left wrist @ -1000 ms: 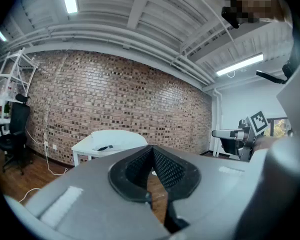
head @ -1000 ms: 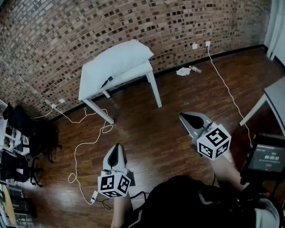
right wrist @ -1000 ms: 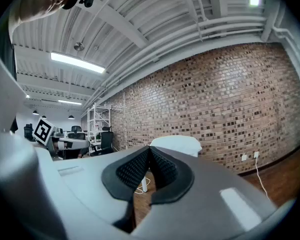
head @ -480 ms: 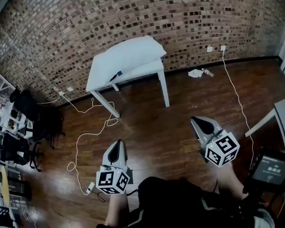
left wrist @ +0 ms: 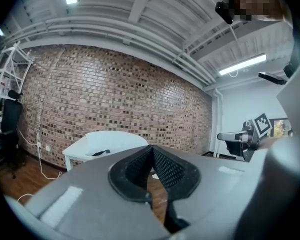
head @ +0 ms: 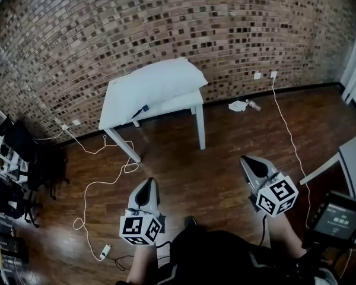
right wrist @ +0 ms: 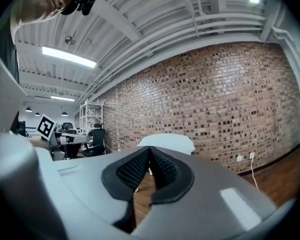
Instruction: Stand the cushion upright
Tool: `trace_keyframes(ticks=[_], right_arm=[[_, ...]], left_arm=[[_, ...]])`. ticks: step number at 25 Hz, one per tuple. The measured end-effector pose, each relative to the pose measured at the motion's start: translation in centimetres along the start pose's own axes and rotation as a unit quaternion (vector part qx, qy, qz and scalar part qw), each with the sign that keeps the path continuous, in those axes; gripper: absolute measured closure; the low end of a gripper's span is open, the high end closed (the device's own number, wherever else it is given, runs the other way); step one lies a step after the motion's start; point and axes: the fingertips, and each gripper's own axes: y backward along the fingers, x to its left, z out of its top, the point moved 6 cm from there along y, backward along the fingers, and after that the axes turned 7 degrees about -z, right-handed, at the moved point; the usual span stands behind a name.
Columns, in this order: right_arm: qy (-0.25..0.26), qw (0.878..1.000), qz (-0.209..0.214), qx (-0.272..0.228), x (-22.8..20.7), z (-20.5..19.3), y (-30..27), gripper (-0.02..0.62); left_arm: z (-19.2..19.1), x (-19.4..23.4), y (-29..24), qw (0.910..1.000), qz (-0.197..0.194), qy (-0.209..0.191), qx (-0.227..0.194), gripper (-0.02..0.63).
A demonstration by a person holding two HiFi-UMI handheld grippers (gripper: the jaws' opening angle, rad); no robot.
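Two grippers, the left gripper [head: 147,184] and the right gripper [head: 245,159], are held at the near side of the room, each with its jaws pressed together on nothing, well apart from the small white counter [head: 187,101] at the far brick wall [head: 166,22]. The white cushion [head: 163,79] lies flat on this counter and covers most of its top, with a small dark object [head: 140,109] just beside its near-left edge. The floor [head: 184,159] is dark wood, a white cable [head: 92,186] runs over it on the left, and black chairs [head: 15,144] stand at the far left.
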Motion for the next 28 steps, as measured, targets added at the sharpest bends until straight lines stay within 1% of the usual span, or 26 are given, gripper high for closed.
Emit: trace_keyframes(ticks=[3, 6, 10, 15, 23, 28], right_arm=[[0.005, 1.0, -0.01, 0.0, 0.1, 1.2, -3.0, 0.589], [0.004, 1.0, -0.016, 0.002, 0.5, 1.5, -5.8, 0.589], [0.001, 1.0, -0.022, 0.01, 0.9, 1.6, -9.2, 0.589], [0.006, 1.0, -0.022, 0.006, 2.1, 2.1, -13.2, 0.589], [0.011, 0.999, -0.029, 0.021, 3.4, 2.1, -18.6, 0.589], [0.017, 0.999, -0.024, 0.029, 4.0, 2.5, -21.6, 0.589]], left_arm=[[0.8, 2.6, -2.2, 0.9999, -0.014, 0.007, -0.005, 0.603], [1.1, 5.1, -3.7, 0.9997, -0.023, 0.006, -0.002, 0.603], [1.4, 8.5, -5.1, 0.9997, -0.021, 0.012, 0.002, 0.603], [1.7, 12.3, -6.6, 0.9995, -0.026, 0.017, 0.0, 0.603], [1.6, 17.6, -8.7, 0.9989, -0.036, 0.031, -0.003, 0.603], [1.1, 20.3, -10.1, 0.9986, -0.029, 0.044, 0.003, 0.603]])
